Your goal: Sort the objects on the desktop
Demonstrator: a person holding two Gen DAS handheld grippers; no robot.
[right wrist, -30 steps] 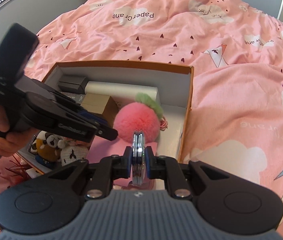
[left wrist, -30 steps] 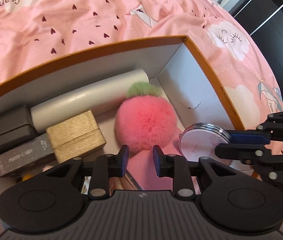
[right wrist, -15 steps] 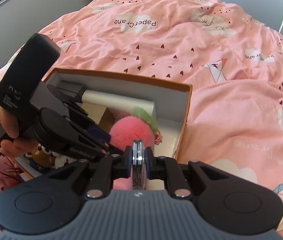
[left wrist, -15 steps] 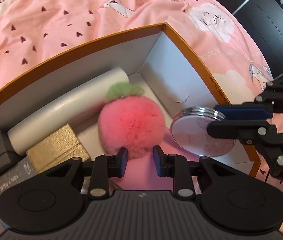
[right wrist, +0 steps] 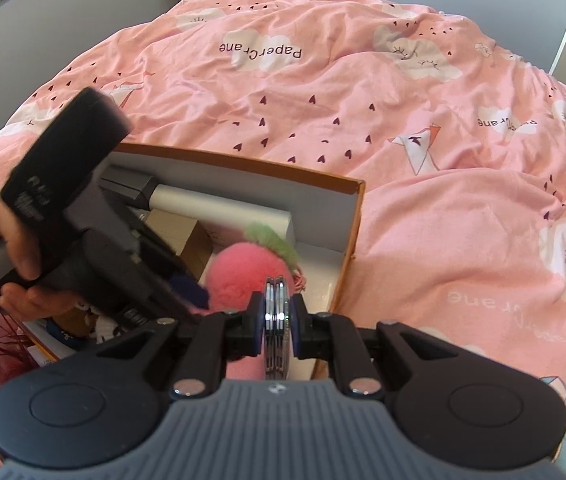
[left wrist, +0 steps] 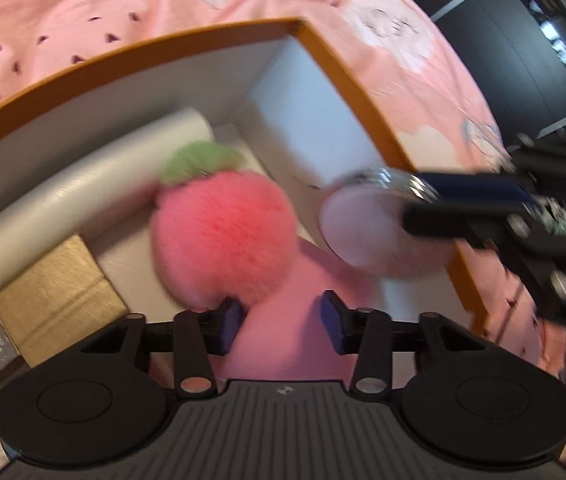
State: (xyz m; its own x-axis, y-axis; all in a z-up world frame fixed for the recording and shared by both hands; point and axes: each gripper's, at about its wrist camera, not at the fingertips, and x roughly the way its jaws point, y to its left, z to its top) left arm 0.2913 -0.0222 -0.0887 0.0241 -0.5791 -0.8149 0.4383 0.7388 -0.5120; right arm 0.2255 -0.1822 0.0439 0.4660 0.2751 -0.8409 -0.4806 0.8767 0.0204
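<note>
The right gripper (right wrist: 277, 320) is clenched on a round compact mirror (right wrist: 276, 334), edge-up over the orange box's (left wrist: 357, 92) corner. The left gripper's (left wrist: 281, 326) jaws are opening, empty, with the pink plush strawberry (left wrist: 223, 236) at their 11 o'clock. The slim metal mirror could pivot or slip against the pompom.

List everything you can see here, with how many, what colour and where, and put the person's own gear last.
Box: one, orange rim, white inside, on the bed.
Bedcover: one, pink with hearts and clouds, under the box.
Plush strawberry: one, pink with green top, inside box.
Roll: one, white, along the box's back wall.
Gold box: one, in front of the roll.
Round tin: one, silver-rimmed, held over the box.
Right gripper: fingers shut on the tin.
Left gripper: fingers opening, nothing gripped.
Hand: one, holding the left gripper.
</note>
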